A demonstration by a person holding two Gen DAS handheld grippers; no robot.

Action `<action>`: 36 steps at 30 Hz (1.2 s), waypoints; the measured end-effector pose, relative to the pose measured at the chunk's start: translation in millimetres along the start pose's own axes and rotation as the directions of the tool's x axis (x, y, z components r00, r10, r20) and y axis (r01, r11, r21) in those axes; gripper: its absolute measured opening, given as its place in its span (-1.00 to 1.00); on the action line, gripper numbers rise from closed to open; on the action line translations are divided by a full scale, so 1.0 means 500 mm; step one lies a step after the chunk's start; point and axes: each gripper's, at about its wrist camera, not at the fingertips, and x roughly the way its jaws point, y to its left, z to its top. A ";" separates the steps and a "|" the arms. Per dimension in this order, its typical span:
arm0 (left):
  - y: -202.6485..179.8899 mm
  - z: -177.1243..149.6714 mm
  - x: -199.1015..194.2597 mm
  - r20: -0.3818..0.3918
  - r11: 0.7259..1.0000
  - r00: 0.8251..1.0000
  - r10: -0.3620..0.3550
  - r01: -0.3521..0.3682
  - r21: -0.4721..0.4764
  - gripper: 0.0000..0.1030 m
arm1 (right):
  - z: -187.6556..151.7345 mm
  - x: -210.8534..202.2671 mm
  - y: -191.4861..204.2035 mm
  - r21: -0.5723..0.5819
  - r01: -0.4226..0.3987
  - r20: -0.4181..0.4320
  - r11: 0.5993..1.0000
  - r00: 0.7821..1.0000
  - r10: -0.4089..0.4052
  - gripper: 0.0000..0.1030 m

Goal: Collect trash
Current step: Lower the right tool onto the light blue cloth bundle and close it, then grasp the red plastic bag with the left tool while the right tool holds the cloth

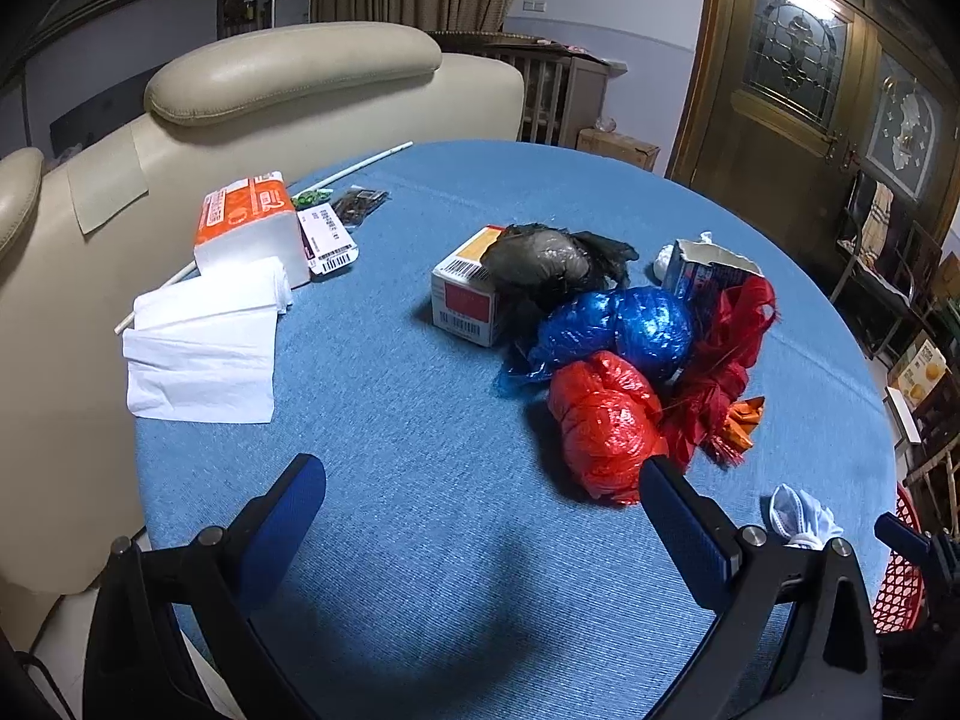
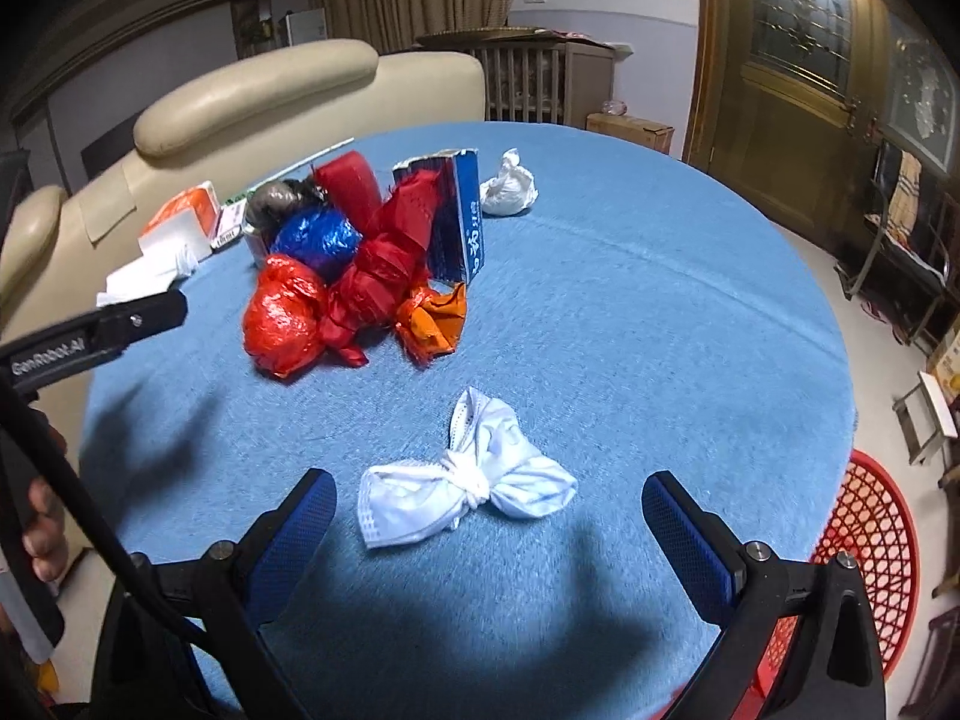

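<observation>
A round counter (image 1: 420, 480) covered in blue woven cloth carries a heap of trash. In the left wrist view the left gripper (image 1: 483, 483) hovers just above the cloth with its jaws spread wide and nothing between them; the crumpled red plastic bag (image 1: 603, 423) lies just beyond its right finger. Touching that bag from behind is a shiny blue plastic bag ball (image 1: 630, 327), and behind that a knotted black plastic bag (image 1: 552, 264) leans on a small white and red cardboard box with barcodes (image 1: 465, 297). A darker red mesh-like bag (image 1: 723, 360) sits to the right of the heap against a torn blue and white carton (image 1: 702, 273), with a crumpled orange wrapper (image 1: 744, 417) at its foot. Well to the left lie an orange and white tissue pack (image 1: 249, 228) and loose white tissues (image 1: 201, 354).

In the right wrist view the right gripper (image 2: 489, 495) is likewise held wide apart and empty, and a knotted white face mask (image 2: 468, 489) lies on the cloth between its blue-padded fingertips (image 2: 300, 516), touching neither. A white crumpled paper ball (image 2: 510, 186) rests further back, just beside the carton. A red plastic lattice basket (image 2: 870, 540) stands on the floor off the counter's right edge. A beige leather sofa (image 2: 252, 102) sits behind the counter.
</observation>
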 end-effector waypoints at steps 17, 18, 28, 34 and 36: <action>-0.038 0.009 0.046 -0.048 0.999 0.999 -0.017 0.019 0.042 1.00 | -0.001 0.066 -0.015 0.020 -0.109 -0.057 0.994 0.992 0.109 0.15; -0.049 0.010 0.051 -0.051 0.998 0.999 -0.019 0.022 0.051 1.00 | -0.002 0.060 -0.018 0.027 -0.116 -0.051 0.993 0.992 0.117 0.14; -0.084 0.034 0.124 -0.122 0.999 0.992 -0.031 0.032 0.004 0.93 | -0.013 0.029 -0.053 0.082 -0.132 -0.015 0.988 0.991 0.134 0.14; -0.083 0.039 0.152 -0.175 0.995 0.980 -0.097 0.094 -0.026 -0.06 | -0.020 0.024 -0.063 0.099 -0.145 -0.012 0.985 0.989 0.146 0.14; -0.082 0.037 0.143 -0.173 0.996 0.981 -0.089 0.088 -0.015 -0.07 | -0.021 0.023 -0.062 0.098 -0.146 -0.009 0.984 0.989 0.148 0.14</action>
